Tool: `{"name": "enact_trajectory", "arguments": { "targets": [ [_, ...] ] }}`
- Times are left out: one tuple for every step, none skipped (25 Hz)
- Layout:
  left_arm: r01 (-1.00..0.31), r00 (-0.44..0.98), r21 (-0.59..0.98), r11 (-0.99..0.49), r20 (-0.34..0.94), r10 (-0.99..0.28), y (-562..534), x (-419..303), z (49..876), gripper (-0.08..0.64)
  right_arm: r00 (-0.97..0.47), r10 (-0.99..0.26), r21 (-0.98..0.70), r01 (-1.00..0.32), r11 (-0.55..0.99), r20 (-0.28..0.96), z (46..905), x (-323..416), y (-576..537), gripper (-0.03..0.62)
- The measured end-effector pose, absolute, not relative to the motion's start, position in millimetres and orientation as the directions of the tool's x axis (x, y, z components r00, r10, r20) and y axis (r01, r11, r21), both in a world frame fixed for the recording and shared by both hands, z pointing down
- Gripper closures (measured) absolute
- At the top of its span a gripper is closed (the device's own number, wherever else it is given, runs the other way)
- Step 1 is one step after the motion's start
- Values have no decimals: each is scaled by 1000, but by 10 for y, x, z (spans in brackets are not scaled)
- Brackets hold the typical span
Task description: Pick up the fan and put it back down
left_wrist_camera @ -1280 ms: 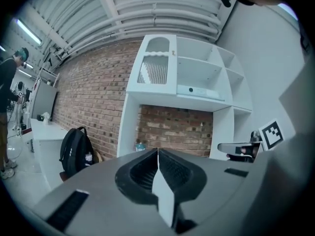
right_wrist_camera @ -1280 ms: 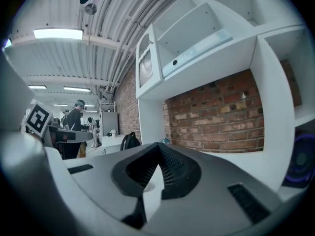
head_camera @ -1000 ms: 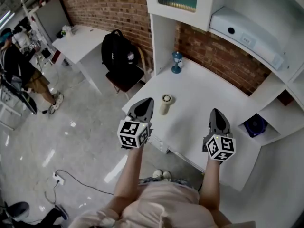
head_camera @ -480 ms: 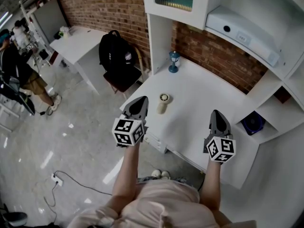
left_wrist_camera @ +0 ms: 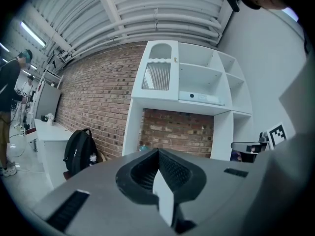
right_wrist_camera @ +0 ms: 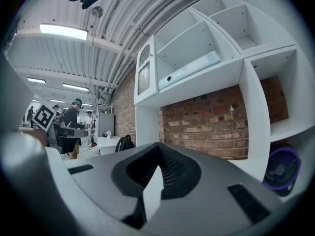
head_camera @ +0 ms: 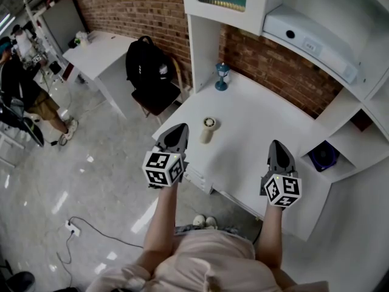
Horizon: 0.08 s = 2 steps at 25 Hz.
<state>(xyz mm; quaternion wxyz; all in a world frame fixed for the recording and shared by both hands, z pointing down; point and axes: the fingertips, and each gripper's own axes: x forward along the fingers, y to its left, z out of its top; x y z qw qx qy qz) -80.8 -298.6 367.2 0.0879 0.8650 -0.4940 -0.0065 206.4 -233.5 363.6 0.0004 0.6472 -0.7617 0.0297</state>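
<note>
A small cream fan (head_camera: 208, 129) stands upright near the left edge of the white table (head_camera: 255, 132). My left gripper (head_camera: 179, 129) hovers just left of it, apart from it, jaws shut and empty. In the left gripper view the left gripper (left_wrist_camera: 158, 152) hides the fan behind its body. My right gripper (head_camera: 277, 143) floats over the table's front right part, shut with nothing in it; the right gripper (right_wrist_camera: 158, 145) points level toward the brick wall. A purple fan (right_wrist_camera: 280, 168) sits in a low shelf cubby on the right, also seen as the purple fan (head_camera: 322, 159) in the head view.
A blue lantern-shaped ornament (head_camera: 223, 76) stands at the table's back. A black backpack (head_camera: 149, 66) rests on a chair to the left. White shelving (head_camera: 340, 114) wraps the table's back and right. A person (head_camera: 21, 81) stands far left; a cable (head_camera: 91, 230) lies on the floor.
The head view has shifted slightly. Both grippers stay shut and hold their places by the fan and over the table.
</note>
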Motion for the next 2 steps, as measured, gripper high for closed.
{"name": "enact_trajectory", "arguments": {
  "targets": [
    [-854, 510, 160, -495, 77, -857, -2987, -812, 3679, 532, -162, -986, -44, -986, 160, 40, 3637, 2067, -2333, 578],
    [-855, 509, 161, -493, 79, -857, -2987, -815, 3685, 532, -161, -986, -44, -986, 159, 40, 3639, 2070, -2331, 578]
  ]
}}
